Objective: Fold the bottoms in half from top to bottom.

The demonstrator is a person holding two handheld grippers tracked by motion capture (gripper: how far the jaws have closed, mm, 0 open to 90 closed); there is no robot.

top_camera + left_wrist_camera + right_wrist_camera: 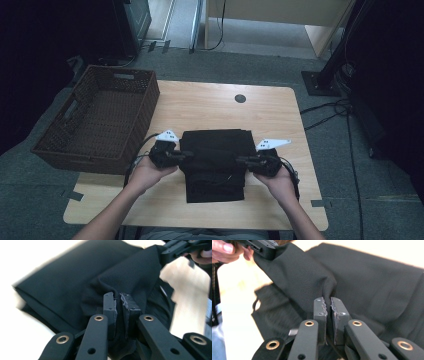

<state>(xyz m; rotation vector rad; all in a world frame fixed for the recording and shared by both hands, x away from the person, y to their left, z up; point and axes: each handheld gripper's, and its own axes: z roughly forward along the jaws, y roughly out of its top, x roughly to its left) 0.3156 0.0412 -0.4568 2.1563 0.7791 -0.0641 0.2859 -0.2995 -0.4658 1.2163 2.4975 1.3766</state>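
I had both of my tongs clamped on the black cloth (214,162), which lay folded near the middle of the wooden table (270,107), in the lower centre of the high view.

My left gripper (186,155) sat at the cloth's left edge, just left of the frame's centre, and its jaws were pressed together on a pinch of the fabric. In the left gripper view the left gripper (121,305) showed that plainly: a ridge of the black cloth (65,285) rose between the two pads at the centre of the frame, gathered tight. The same fold ran on to the upper right corner, where my right gripper (166,253) held its far end.

My right gripper (242,160) was at the cloth's right edge, right of centre in the high view, and it too was shut on the fabric. In the right gripper view the right gripper (328,305) had a puckered fold of the black cloth (372,282) caught between its pads, mid-frame. My left gripper (269,253) showed at the upper left there, gripping the same stretch, with my left hand (227,251) behind it.

The strip between the two grips was lifted off the rest of the folded cloth.

A brown woven basket (127,122) stood at the left side of the high view, at the table's left edge, apart from the cloth.
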